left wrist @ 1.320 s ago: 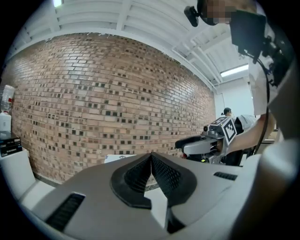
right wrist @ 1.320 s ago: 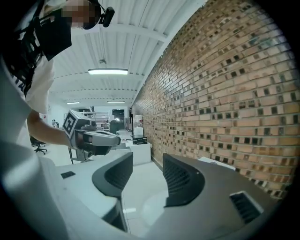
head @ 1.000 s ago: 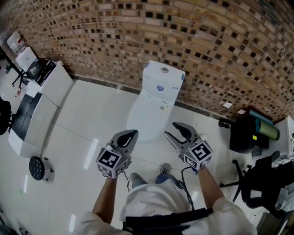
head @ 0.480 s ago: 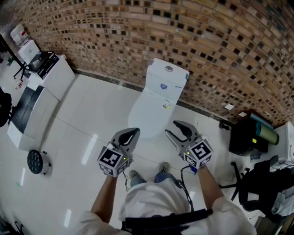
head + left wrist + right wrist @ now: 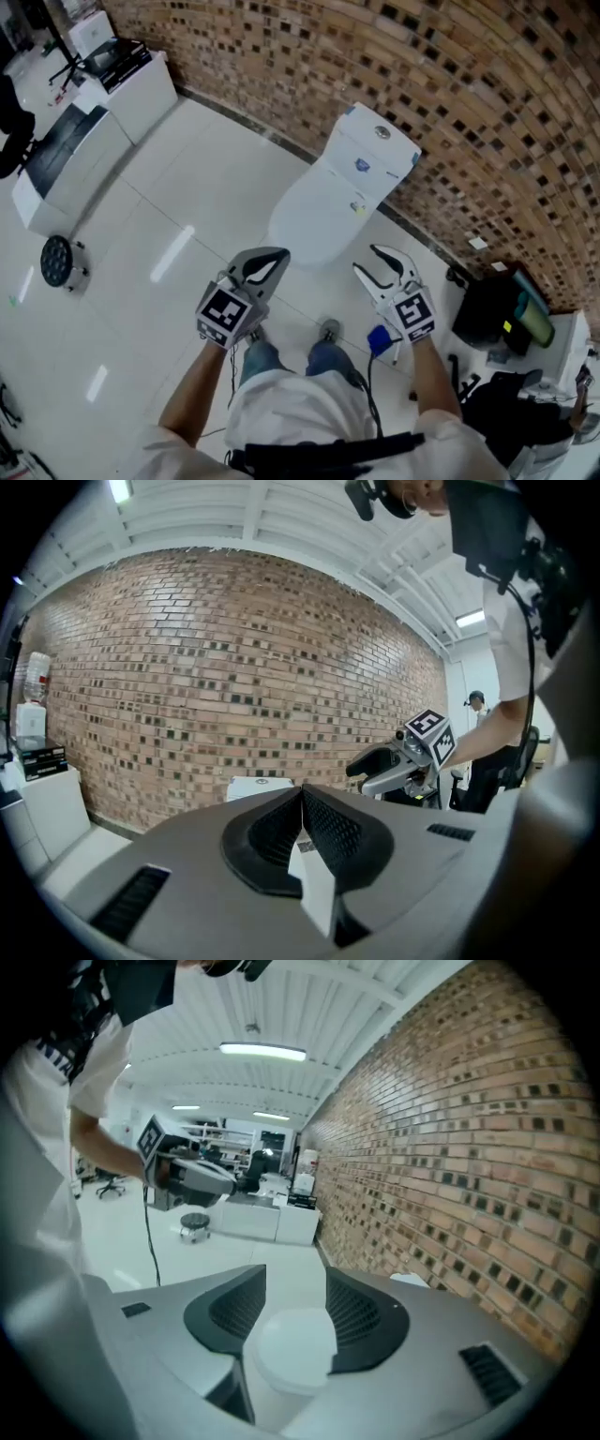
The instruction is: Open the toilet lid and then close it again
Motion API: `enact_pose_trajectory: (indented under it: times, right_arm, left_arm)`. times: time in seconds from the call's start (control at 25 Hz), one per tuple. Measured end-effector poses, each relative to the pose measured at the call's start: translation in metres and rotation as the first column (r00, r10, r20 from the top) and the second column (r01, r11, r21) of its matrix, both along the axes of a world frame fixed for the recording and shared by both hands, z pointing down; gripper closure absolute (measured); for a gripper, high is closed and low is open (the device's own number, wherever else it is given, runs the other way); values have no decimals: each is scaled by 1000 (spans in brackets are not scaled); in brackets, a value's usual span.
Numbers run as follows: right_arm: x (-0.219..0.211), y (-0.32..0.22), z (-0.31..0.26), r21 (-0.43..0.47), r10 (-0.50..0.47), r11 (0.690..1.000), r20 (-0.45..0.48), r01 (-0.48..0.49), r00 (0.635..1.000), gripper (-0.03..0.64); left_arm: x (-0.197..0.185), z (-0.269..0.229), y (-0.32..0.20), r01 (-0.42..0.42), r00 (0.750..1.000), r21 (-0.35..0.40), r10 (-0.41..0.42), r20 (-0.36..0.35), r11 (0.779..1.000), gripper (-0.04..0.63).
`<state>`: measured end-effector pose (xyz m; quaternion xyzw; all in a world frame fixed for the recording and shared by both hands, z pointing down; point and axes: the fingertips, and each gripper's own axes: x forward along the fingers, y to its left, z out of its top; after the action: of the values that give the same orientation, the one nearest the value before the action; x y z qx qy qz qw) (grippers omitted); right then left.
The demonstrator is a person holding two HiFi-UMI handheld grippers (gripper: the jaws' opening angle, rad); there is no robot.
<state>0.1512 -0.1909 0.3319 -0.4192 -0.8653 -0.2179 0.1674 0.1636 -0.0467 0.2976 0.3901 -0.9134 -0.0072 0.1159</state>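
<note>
Since a second ago the head view has swung so the toilet sits further up and to the right, and the right gripper has sunk a little and rolled. Seen from the head view, the white toilet lid lies down over the bowl, below the cistern against the brick wall; both grippers hang near its front edge without touching it, so the opening looks not yet begun and the closing also remains. The left gripper has its jaws together; the right one's stand apart and empty. A white cabinet and a round black wheeled base stand well apart to the left, and a black case to the right, so nothing blocks the approach. From the left gripper view, the closed jaws hold nothing, the cistern shows beyond them, and the right gripper hovers alongside. From the right gripper view, the spread jaws frame the lid below without pressing on it, and the left gripper shows at the left.
</note>
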Motion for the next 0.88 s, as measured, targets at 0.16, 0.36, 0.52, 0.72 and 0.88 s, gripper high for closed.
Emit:
enact_pose_trajectory:
  times: [0.16, 0.36, 0.52, 0.72, 0.88]
  right_arm:
    - [-18, -19, 38, 187, -193, 964, 2, 189, 981, 415]
    - [-50, -48, 102, 367, -492, 806, -24, 465, 870, 412]
    - [-72, -69, 185, 509, -651, 625, -80, 592, 755, 376]
    - [-75, -73, 310, 605, -754, 429, -168, 670, 635, 292]
    - [-77, -52, 395, 654, -787, 314, -225, 688, 574, 246]
  left_arm:
    - [-4, 25, -12, 97, 995, 5, -97, -38, 995, 600]
    - [-16, 70, -47, 265, 963, -27, -266, -34, 964, 600]
    - [-33, 118, -73, 368, 927, -38, -370, -55, 929, 600]
    - [-34, 191, -94, 366, 924, -116, -376, -70, 923, 600]
    - [-34, 255, -92, 352, 925, -149, -368, -99, 924, 600]
